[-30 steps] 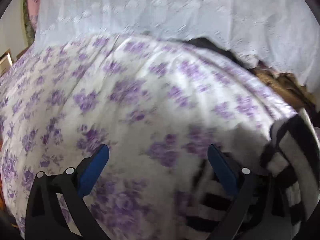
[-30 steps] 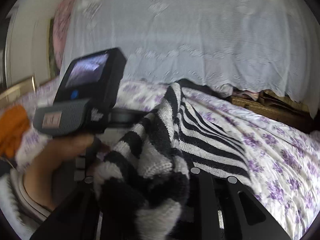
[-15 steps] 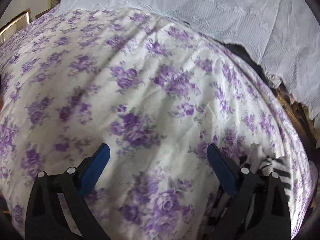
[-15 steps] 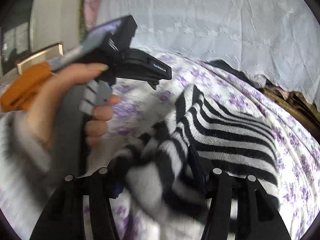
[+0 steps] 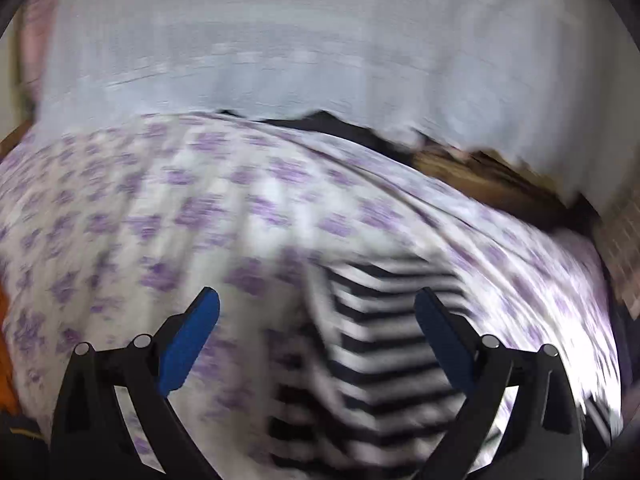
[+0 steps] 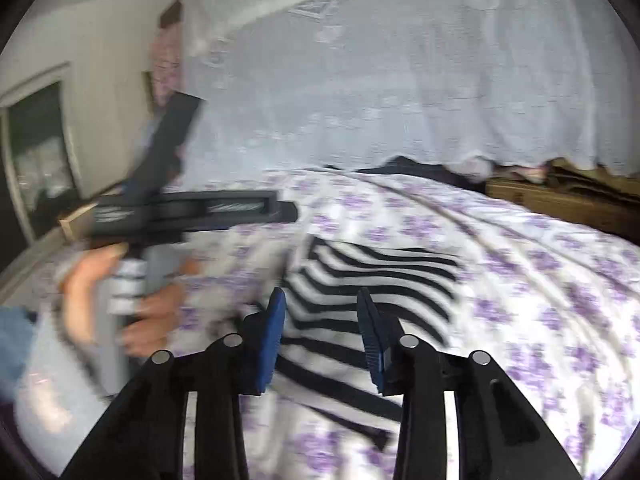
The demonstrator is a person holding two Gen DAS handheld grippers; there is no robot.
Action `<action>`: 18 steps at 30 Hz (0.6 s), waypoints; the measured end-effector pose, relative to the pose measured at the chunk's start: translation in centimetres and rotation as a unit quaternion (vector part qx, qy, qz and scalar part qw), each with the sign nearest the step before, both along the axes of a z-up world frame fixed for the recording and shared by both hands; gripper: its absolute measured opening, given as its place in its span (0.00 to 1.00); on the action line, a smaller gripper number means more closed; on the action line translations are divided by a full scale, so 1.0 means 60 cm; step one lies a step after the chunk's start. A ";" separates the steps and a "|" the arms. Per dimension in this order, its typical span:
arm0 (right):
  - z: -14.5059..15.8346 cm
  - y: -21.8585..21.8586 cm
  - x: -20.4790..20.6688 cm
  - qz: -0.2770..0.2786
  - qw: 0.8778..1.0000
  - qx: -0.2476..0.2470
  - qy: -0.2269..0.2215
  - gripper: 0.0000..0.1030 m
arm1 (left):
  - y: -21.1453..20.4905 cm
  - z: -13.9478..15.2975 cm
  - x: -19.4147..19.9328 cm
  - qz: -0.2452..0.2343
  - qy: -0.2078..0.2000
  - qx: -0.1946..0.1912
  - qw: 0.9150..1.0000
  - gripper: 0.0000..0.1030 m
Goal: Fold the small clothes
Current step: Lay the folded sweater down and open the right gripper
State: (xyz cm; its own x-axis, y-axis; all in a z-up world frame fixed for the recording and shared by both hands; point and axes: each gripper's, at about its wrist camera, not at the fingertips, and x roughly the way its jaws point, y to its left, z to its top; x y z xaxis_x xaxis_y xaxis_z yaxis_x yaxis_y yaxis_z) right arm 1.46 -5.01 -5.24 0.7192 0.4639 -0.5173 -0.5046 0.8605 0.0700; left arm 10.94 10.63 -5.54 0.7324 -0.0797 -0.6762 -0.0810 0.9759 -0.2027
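**Both grippers spread over the striped garment**

The left gripper [image 5: 316, 312] hangs wide apart, gripping nothing, above the striped garment [image 5: 380, 340] lying on the floral bedsheet [image 5: 160, 208]. Only the right wrist view shows the right gripper [image 6: 320, 312], parted and empty over the stripes [image 6: 368, 276], and the person's left hand [image 6: 120, 300] holding its tool.

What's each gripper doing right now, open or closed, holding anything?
Left gripper: open wide, holding nothing.
Right gripper: open, nothing between its jaws; striped garment lies below.
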 end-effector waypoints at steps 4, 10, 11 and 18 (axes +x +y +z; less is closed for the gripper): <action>-0.068 -0.020 0.055 -0.040 0.997 -0.017 0.068 0.21 | -0.041 -0.051 0.002 -0.036 0.046 0.036 0.998 0.93; -0.129 -0.030 0.079 -0.046 0.992 0.001 0.115 0.23 | 0.008 -0.173 0.026 0.005 0.117 0.011 0.993 0.96; -0.129 -0.029 0.075 -0.048 0.992 -0.001 0.113 0.23 | 0.007 -0.164 0.020 0.011 0.111 0.015 0.994 0.96; -0.045 -0.048 0.112 -0.083 0.993 0.038 0.077 0.23 | 0.002 -0.077 -0.004 0.056 0.036 0.077 0.995 0.96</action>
State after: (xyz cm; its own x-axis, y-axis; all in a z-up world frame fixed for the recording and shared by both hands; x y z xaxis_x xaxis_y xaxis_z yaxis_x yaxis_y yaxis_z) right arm 8.17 -7.90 -7.96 0.7039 0.3877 -0.5952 -0.3344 0.9201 0.2038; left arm 10.70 10.77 -10.14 0.6803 0.1083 -0.7249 -0.1999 0.9790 -0.0413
